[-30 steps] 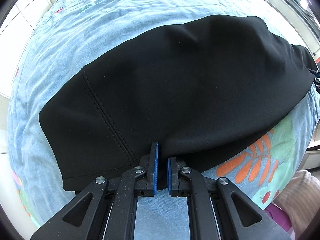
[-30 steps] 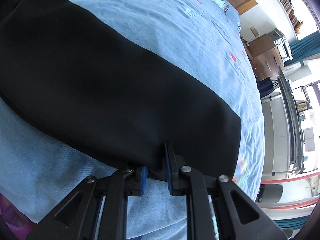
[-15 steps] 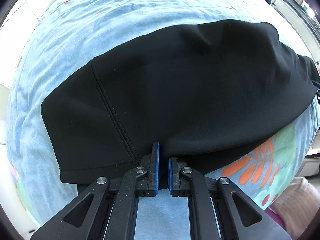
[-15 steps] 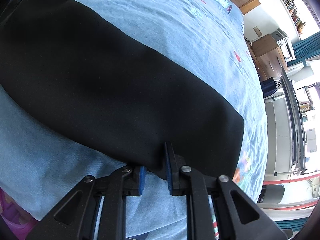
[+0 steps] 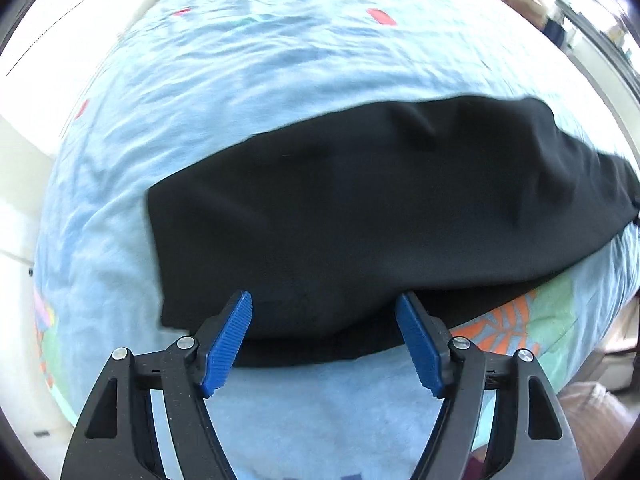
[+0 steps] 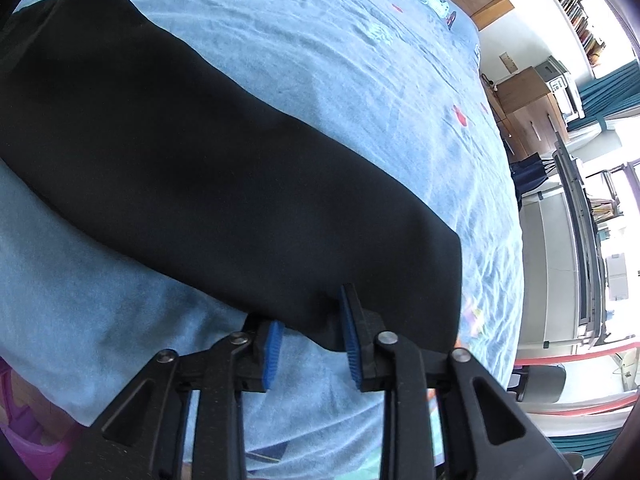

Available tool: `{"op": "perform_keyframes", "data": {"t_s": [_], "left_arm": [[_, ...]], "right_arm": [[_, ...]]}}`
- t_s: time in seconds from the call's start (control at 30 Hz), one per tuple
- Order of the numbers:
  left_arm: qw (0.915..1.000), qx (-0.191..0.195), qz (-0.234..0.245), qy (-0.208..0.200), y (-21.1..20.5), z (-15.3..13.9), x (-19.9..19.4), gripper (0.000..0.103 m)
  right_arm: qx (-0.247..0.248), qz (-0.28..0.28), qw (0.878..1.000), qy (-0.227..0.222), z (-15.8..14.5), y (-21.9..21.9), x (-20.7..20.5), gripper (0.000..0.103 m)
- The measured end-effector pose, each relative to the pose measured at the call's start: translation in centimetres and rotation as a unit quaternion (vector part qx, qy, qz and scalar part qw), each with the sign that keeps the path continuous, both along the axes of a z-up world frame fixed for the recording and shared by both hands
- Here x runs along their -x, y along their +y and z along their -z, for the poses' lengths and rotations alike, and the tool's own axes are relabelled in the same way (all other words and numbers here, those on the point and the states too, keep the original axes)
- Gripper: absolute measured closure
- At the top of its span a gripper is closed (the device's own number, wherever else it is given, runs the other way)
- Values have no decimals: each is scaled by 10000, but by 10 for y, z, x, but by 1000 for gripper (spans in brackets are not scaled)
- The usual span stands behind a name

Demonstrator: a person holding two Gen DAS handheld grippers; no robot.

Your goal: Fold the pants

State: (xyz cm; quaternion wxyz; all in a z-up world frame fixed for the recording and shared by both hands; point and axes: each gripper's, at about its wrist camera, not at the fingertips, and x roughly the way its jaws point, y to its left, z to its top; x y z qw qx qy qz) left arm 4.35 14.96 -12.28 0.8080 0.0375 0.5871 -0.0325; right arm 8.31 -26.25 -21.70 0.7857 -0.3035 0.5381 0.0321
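The black pants [image 5: 360,216] lie folded lengthwise in a long band on the light blue bedsheet [image 5: 240,60]. My left gripper [image 5: 326,304] is open, its blue pads spread wide just over the near edge of the pants, holding nothing. In the right wrist view the pants [image 6: 208,168] run from upper left to lower right. My right gripper [image 6: 310,308] is partly open at their near edge, with a fold of the cloth [image 6: 316,318] still lying loose between the jaws.
The bedsheet [image 6: 360,60] has red spots and a leaf print [image 5: 508,320] near the bed's edge. A wooden cabinet [image 6: 528,112] and window frames stand to the right of the bed. Something pink [image 6: 28,440] lies below the bed's near edge.
Both grippers were shut on the near edge of the pants; now the left has opened wide and drawn back, and the right has opened partway. The pants lie flatter on the bed.
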Motion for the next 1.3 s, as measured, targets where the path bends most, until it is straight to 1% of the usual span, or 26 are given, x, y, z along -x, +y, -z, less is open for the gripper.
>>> {"op": "perform_keyframes", "data": {"t_s": [0.07,0.13,0.2,0.23,0.27,0.3,0.33,0.4,0.47,0.5,0.53,0.57,0.6,0.63,0.67,0.7,0.77,0.83,0.93,1.03,1.13,1.2,1.27,1.3], "left_arm": [[9995,-74,-286,-138,16,-13,11,32],[9970,-94,-720,-277,37,-26,21,32],[9912,12,-1254,-419,61,-38,28,30],[9879,119,-1481,-441,73,-41,29,27],[9831,331,-1749,-436,87,-42,29,27],[9800,461,-1891,-412,94,-43,26,27],[9752,672,-2078,-349,103,-40,23,27],[9693,900,-2269,-301,110,-40,-1,27],[9638,1101,-2426,-71,121,-30,-13,27],[9620,1178,-2465,27,125,-18,-30,27],[9589,1299,-2514,221,126,-10,-33,27],[9573,1359,-2525,360,131,0,-35,31],[9557,1433,-2522,499,133,10,-38,37],[9557,1466,-2483,595,133,17,-40,51],[9581,1333,-2455,625,134,24,-45,56],[9614,1203,-2399,610,133,28,-48,58],[9649,1011,-2350,597,133,26,-45,71],[9658,898,-2360,585,135,23,-42,79],[9667,863,-2350,530,137,17,-37,87],[9682,889,-2294,456,136,10,-29,90],[9672,901,-2305,572,136,15,-27,90],[9641,944,-2370,736,136,32,-36,90],[9587,1069,-2479,896,141,43,-37,88],[9575,1096,-2509,911,141,45,-38,87]], "right_arm": [[-23,44,10000,28,-2,-4,1,103],[-55,136,9999,52,-3,-8,0,103],[-101,212,9997,38,-6,-11,-1,103],[-120,241,9996,23,-7,-12,-1,103],[-134,271,9995,7,-8,-12,-1,103],[-145,297,9995,-6,-9,-11,-2,103],[-159,325,9993,-13,-9,-12,-1,103],[-216,430,9988,-28,-11,-12,-1,103],[-289,533,9982,-28,-12,-16,-3,103],[-325,580,9978,-22,-12,-17,-3,103],[-342,605,9976,-15,-12,-19,-2,103],[-353,622,9974,-2,-12,-20,-2,103],[-353,625,9974,11,-11,-20,-2,103],[-347,618,9975,18,-10,-20,-1,103],[-341,605,9976,29,-10,-20,-1,103],[-336,591,9977,37,-11,-22,-3,103],[-333,593,9977,27,-12,-25,-5,103],[-362,614,9975,11,-13,-26,-6,102],[-362,625,9974,4,-12,-25,-4,102],[-372,665,9971,3,-11,-24,-4,102],[-403,717,9966,5,-11,-26,-6,102],[-432,763,9962,9,-11,-29,-6,102],[-436,793,9959,24,-10,-30,-8,102],[-439,796,9959,29,-11,-31,-8,102]]}}
